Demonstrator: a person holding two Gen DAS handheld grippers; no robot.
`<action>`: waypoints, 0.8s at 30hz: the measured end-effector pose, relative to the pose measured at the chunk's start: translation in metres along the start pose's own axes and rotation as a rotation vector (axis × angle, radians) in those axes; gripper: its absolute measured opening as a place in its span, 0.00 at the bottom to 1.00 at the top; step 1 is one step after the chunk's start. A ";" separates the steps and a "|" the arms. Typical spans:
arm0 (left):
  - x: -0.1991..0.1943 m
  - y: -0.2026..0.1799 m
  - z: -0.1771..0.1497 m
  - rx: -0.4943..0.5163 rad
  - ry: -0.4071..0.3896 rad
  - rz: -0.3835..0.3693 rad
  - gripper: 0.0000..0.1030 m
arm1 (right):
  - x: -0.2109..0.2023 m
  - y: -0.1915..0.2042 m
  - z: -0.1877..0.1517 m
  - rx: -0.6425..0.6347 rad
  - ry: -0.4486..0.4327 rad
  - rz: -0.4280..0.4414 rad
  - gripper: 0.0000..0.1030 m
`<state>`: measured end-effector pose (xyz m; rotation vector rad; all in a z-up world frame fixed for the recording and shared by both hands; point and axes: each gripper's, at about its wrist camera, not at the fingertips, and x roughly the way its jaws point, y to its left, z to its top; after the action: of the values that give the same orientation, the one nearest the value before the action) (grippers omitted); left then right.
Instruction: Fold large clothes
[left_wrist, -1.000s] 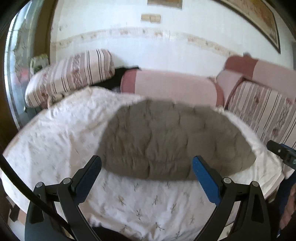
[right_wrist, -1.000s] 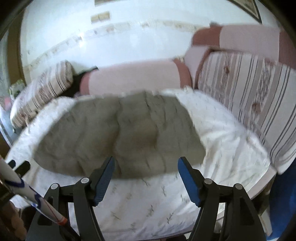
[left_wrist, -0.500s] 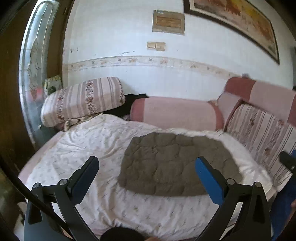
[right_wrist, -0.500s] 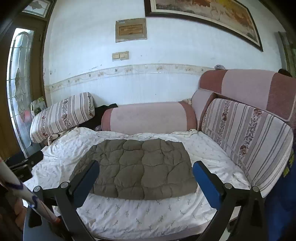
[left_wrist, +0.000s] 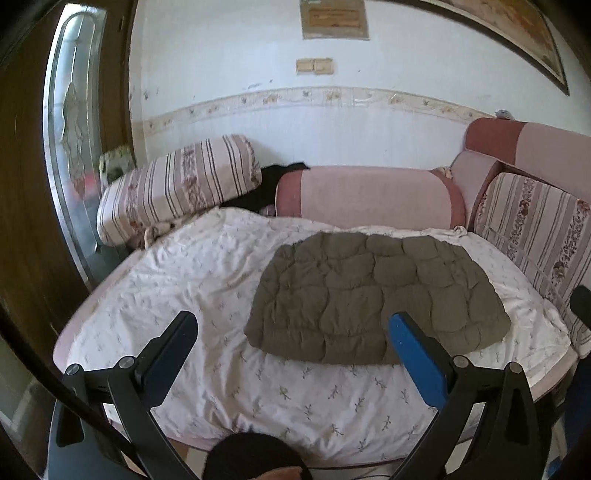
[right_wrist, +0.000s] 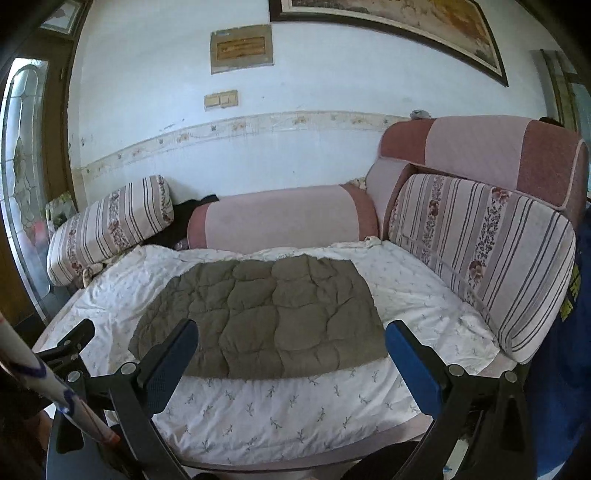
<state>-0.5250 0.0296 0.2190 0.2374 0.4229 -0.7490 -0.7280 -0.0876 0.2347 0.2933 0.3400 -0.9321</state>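
Garment: a quilted olive-brown padded piece (left_wrist: 376, 295), puffy with stitched, irregular cells, lying flat in a rounded rectangular shape on the bed; its near edge is thick and rolled where the layers double over.
Garment, right view: the same padded piece (right_wrist: 266, 314) sits mid-bed, its right edge straight, its left edge sloping outward toward the front.
Bed cover: a white cotton sheet (left_wrist: 207, 280) printed with small grey sprigs, creased and rumpled toward the left, with a pale pink border along the front edge.
Left gripper: the left gripper (left_wrist: 291, 350) hangs above the front of the bed with its jaws spread wide and holding nothing; the finger frames are black, one pad looks dark and the other bright blue, both flat and rectangular.
Right gripper: the right gripper (right_wrist: 291, 350) hangs over the near edge of the garment without touching it, its jaws wide apart and empty; the left pad shows a fine dotted grip texture.
Bolsters: a striped floral cylinder cushion (left_wrist: 177, 192) at the left head of the bed, and a plain pink roll with darker maroon ends (left_wrist: 369, 195) along the wall.
Backrest cushion: a striped floral pad (right_wrist: 480, 266) stands upright along the right side, against a pink and maroon sofa back (right_wrist: 480, 155).
Wall: white plaster with a floral border strip (right_wrist: 258, 123), a beige double switch (right_wrist: 221, 99) and a dark-framed picture (right_wrist: 388, 18) above.
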 end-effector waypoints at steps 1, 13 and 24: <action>0.004 -0.002 -0.001 0.006 0.010 0.004 1.00 | 0.003 0.000 -0.002 -0.001 0.007 0.002 1.00; 0.029 -0.014 -0.014 0.060 0.061 0.031 1.00 | 0.039 0.004 -0.017 -0.034 0.082 -0.042 1.00; 0.042 -0.015 -0.022 0.072 0.099 0.022 1.00 | 0.055 0.008 -0.027 -0.067 0.115 -0.077 1.00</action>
<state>-0.5145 0.0013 0.1791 0.3470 0.4875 -0.7338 -0.6961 -0.1126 0.1888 0.2746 0.4900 -0.9792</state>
